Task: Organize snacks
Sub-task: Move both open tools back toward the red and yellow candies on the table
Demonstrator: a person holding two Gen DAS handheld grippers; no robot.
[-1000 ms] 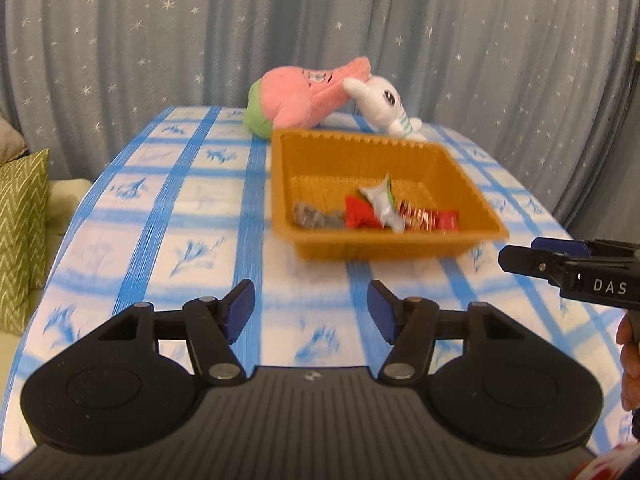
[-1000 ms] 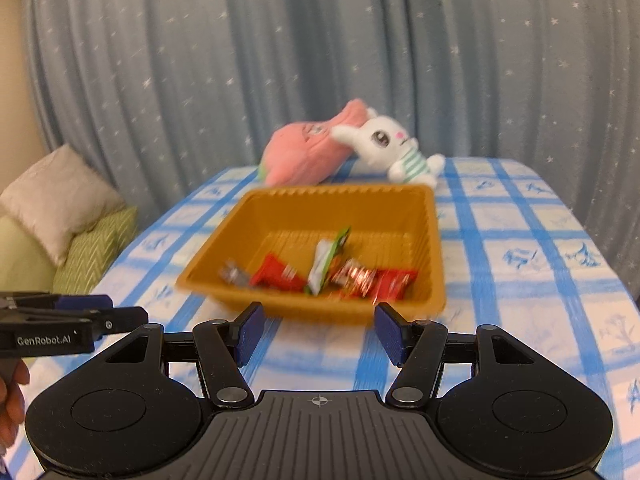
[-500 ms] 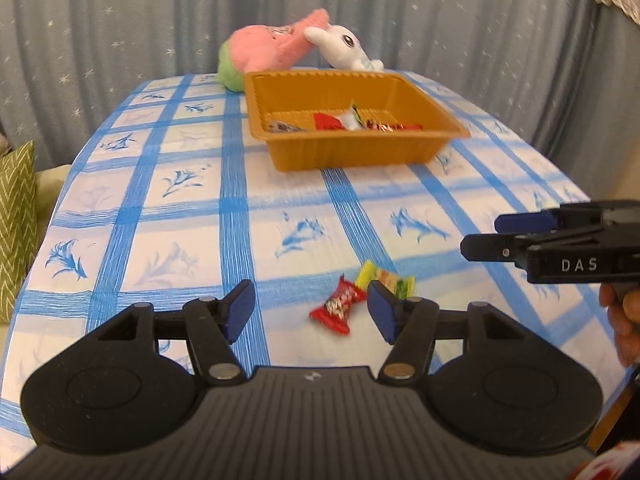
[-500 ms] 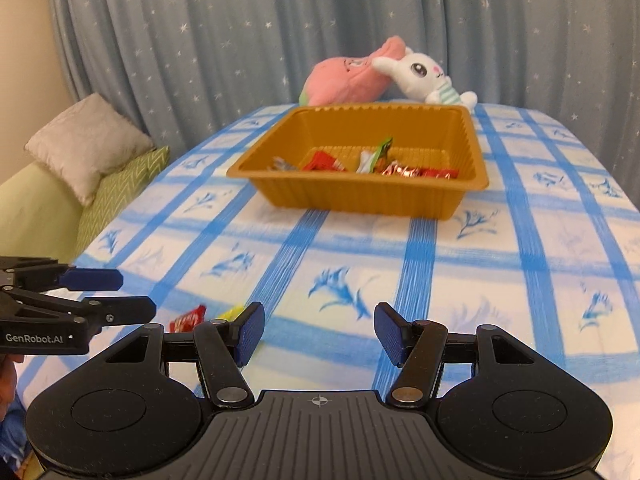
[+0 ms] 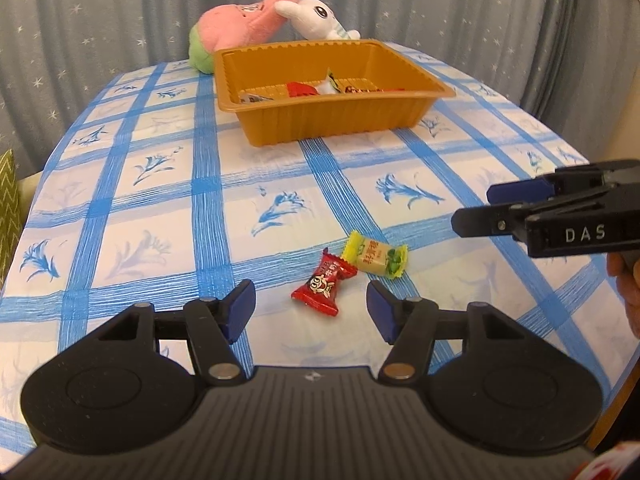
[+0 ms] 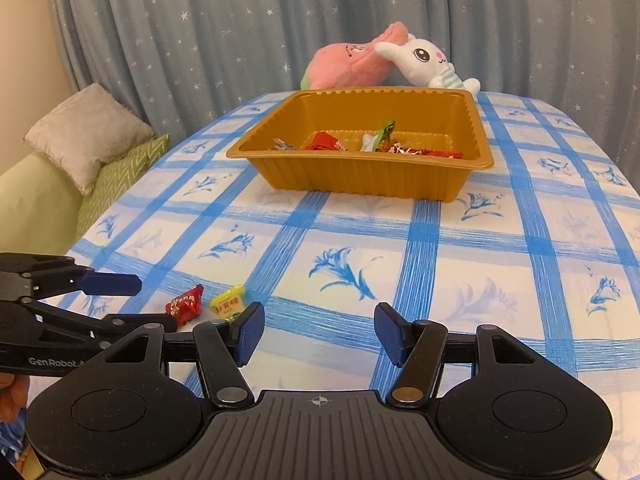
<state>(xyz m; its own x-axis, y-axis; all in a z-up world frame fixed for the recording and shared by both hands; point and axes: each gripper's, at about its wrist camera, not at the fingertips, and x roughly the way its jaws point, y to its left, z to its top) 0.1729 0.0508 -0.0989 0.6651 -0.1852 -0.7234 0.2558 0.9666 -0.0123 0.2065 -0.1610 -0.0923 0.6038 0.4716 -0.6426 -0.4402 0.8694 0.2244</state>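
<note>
The desk (image 5: 120,208), under a blue-checked cloth, carries everything. Far along it sits one orange tray (image 5: 320,124), with two plush toys behind it: a pink one (image 5: 240,24) and a white rabbit (image 5: 316,12). At least five wrapped snacks lie in the tray; the pile overlaps, so the exact count is unclear.

Two snacks are not yet put away, both near the front edge of the desk. The yellow candy (image 5: 376,258) lies just right of and a little beyond the red candy (image 5: 324,285), their wrapper ends touching or nearly so.

The left hand-held gripper (image 5: 311,304) hovers with its jaws parted and nothing between the pads, the red candy just ahead of the gap. The right hand-held gripper (image 6: 319,332) is likewise parted and empty, over bare cloth to the right of both candies.

The step in hand looks like picking up the red candy with the left gripper. To do it well:
- centre the gap over the candy's plump middle, not its crimped ends;
- come down until the pads nearly meet the cloth;
- keep the right-side pad clear of the yellow candy so it is not dragged along or pinched with the red one;
- close gently, since the foil can slip.
</note>
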